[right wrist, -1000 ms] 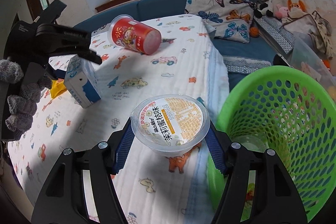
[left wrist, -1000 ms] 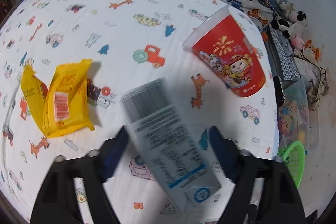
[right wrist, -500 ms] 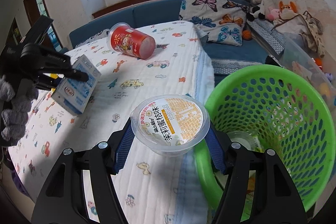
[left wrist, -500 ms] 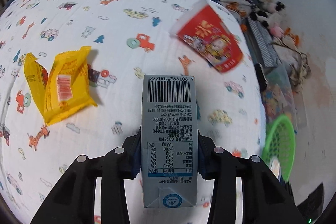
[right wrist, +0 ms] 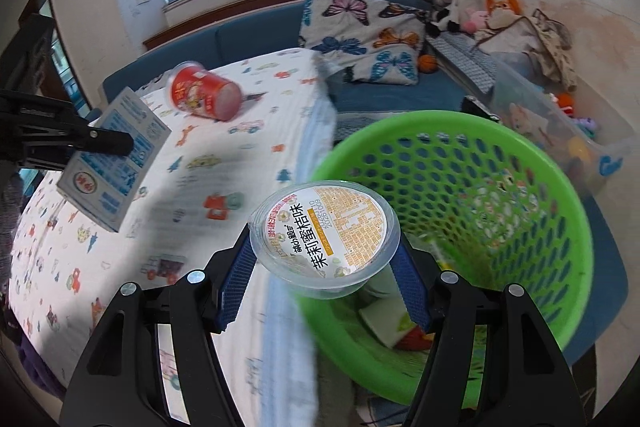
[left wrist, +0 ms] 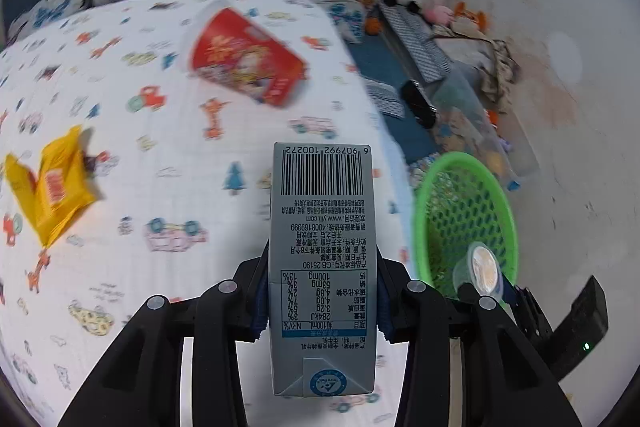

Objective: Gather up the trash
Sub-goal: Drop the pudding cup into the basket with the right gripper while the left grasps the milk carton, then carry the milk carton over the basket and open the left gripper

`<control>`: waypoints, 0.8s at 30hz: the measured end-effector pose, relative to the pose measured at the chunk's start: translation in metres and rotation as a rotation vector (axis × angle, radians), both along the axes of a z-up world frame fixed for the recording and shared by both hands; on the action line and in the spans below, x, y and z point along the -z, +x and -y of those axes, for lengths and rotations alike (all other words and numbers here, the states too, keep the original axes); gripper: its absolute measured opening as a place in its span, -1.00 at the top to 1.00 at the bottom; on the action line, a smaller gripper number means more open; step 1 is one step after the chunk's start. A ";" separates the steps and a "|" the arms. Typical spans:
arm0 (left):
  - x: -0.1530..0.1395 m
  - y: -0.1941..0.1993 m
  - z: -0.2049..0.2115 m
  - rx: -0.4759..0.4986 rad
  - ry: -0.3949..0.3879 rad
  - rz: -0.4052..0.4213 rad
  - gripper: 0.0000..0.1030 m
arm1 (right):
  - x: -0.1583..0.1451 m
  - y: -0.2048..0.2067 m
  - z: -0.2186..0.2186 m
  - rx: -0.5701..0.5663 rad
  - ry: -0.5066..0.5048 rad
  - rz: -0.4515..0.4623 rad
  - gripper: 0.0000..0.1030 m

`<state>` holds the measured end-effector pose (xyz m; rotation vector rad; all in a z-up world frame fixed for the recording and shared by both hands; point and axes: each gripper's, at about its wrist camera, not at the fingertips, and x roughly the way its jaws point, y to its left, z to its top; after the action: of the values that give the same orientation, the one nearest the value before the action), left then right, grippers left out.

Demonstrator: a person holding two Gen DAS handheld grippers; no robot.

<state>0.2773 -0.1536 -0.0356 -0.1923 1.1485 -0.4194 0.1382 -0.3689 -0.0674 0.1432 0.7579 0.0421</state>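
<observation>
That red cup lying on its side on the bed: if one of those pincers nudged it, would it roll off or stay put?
The red cup lies on its side, so a nudge would probably roll it, curving since one end looks wider. The soft printed blanket may slow it. It is probably light and easily dented, being a disposable-looking cup, though I can't tell if it's empty.
</observation>
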 end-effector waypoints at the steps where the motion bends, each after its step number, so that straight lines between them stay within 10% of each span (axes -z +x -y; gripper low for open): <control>1: -0.002 -0.001 0.005 0.011 0.000 0.004 0.22 | 0.000 -0.002 0.006 0.012 0.001 -0.001 -0.26; 24: -0.030 -0.015 0.137 0.254 0.028 0.082 0.22 | 0.013 -0.017 0.101 0.237 -0.039 -0.042 -0.42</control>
<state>0.2627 -0.2907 -0.0054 -0.0038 1.1005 -0.6299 0.1215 -0.4695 -0.0804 0.1969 0.7791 -0.2014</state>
